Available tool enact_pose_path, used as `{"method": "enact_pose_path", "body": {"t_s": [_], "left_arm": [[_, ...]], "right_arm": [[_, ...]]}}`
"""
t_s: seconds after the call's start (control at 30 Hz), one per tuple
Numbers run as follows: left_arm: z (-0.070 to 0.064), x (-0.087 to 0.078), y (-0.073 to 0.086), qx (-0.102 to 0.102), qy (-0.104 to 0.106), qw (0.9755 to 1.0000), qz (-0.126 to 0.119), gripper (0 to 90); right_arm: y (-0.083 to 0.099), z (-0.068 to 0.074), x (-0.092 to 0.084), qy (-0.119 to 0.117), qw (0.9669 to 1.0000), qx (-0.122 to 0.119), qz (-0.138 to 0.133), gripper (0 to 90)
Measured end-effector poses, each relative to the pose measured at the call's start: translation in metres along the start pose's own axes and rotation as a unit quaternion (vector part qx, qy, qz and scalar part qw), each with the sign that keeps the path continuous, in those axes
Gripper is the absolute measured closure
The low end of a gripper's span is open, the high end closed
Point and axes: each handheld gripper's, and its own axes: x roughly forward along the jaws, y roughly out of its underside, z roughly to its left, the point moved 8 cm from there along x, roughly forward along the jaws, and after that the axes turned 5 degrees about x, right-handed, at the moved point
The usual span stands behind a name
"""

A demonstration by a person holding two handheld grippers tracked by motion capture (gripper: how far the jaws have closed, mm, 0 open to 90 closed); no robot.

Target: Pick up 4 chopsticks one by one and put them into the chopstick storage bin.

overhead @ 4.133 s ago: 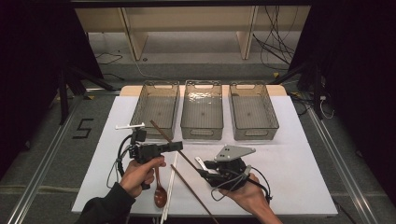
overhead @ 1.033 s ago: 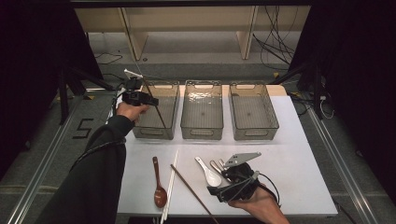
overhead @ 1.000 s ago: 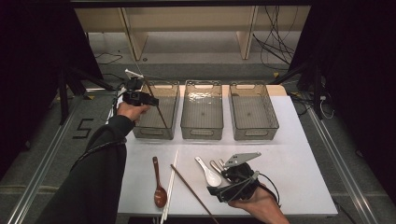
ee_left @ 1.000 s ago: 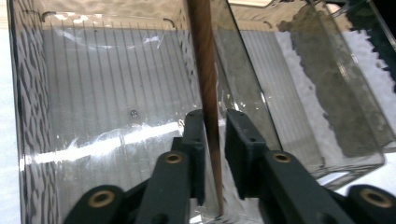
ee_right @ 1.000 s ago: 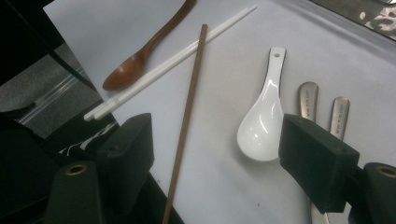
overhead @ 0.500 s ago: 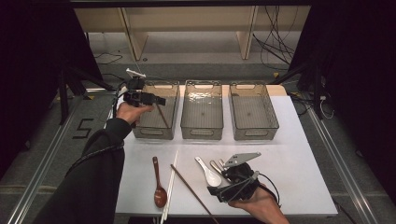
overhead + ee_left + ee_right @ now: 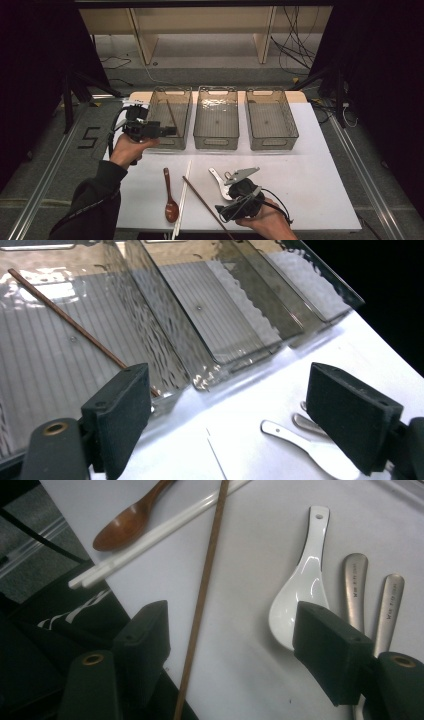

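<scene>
My left gripper (image 7: 170,131) just opened, backing off empty; the brown chopstick (image 7: 172,116) is sorted into the left bin (image 7: 156,102). Right gripper (image 7: 232,645) gapes wide over the white spoon (image 7: 300,597).

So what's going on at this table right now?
A person is sorting utensils into three clear plastic bins. The left gripper, its jaws just opened and empty, is beside the left bin, where a thin brown chopstick now lies. The right gripper hovers open above the matching brown chopstick on the white table, near a white ceramic spoon.
</scene>
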Motion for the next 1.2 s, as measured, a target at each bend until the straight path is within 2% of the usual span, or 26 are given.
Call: {"method": "enact_pose_path", "body": {"t_s": [0.23, 0.4, 0.53, 0.6, 0.67, 0.77, 1.2], "left_arm": [[-0.019, -0.011, 0.025, 0.033, 0.006, 0.9994, -0.005, 16.0], [-0.028, -0.013, 0.048, 0.032, 0.014, 0.9994, -0.009, 15.5], [-0.037, -0.014, 0.065, 0.039, 0.020, 0.9990, -0.005, 15.4], [-0.040, -0.016, 0.067, 0.038, 0.025, 0.9989, -0.013, 15.4], [-0.042, -0.018, 0.068, 0.046, 0.020, 0.9985, -0.019, 15.4], [-0.044, -0.020, 0.073, 0.054, 0.019, 0.9982, -0.019, 15.4], [-0.047, -0.032, 0.091, 0.062, 0.018, 0.9975, -0.027, 15.3]], "right_arm": [[0.000, 0.005, 0.012, 0.002, 0.9998, -0.005, 0.020, 35.1], [0.001, 0.007, 0.020, 0.002, 0.9994, -0.012, 0.033, 38.1], [0.001, 0.009, 0.026, 0.005, 0.9989, -0.017, 0.043, 40.7], [0.001, 0.009, 0.028, 0.006, 0.9987, -0.022, 0.046, 41.6], [0.001, 0.009, 0.029, 0.007, 0.9986, -0.019, 0.048, 42.1], [0.002, 0.008, 0.030, 0.007, 0.9985, -0.020, 0.050, 42.6], [0.005, 0.010, 0.039, 0.005, 0.9970, -0.026, 0.073, 46.3]]}}
